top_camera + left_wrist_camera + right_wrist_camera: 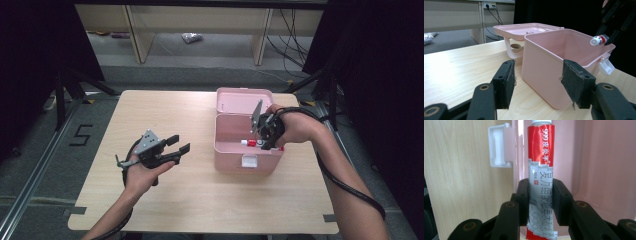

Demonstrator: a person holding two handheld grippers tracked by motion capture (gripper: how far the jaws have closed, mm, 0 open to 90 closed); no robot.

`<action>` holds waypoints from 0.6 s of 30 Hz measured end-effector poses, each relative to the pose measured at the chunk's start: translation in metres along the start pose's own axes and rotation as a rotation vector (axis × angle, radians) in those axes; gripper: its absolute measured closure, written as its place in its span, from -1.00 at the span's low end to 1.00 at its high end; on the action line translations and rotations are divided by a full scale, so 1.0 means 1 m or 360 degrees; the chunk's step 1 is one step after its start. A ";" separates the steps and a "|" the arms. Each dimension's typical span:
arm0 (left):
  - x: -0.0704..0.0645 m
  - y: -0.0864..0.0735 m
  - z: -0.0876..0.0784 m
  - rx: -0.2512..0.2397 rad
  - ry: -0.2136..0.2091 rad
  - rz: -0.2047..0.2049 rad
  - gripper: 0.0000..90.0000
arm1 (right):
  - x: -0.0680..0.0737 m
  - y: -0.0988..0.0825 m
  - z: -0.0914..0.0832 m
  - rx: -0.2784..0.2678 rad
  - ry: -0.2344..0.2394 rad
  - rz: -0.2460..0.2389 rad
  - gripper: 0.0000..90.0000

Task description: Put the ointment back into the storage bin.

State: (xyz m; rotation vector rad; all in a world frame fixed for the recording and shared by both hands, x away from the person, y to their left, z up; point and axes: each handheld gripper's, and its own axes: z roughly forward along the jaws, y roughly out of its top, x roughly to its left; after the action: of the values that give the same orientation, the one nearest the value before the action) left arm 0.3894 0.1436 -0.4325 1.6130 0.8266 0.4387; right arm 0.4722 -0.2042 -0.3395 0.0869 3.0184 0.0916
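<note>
A pink plastic box stands open on the table, its lid tipped back behind it. My right gripper hangs over the box's front right rim, shut on a red and silver tube whose white cap points left. The right gripper view shows the pads pressing the tube beside the box's white latch. My left gripper is held open to the left of the box, with nothing in it. In the left gripper view its jaws frame the box wall, with the tube above the far rim.
The wooden table has bare surface left of and in front of the box. Black tripod legs stand off its far left corner and cables lie on the floor behind. A light shelf unit lines the back.
</note>
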 end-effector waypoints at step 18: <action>0.001 0.000 -0.001 0.0003 0.0002 0.0000 -0.04 | -0.002 0.002 0.004 0.0027 0.0002 0.0054 0.58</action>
State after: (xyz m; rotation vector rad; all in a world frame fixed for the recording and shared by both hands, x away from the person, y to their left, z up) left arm 0.3895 0.1448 -0.4326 1.6145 0.8279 0.4393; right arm 0.4747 -0.2018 -0.3426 0.1396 3.0199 0.0696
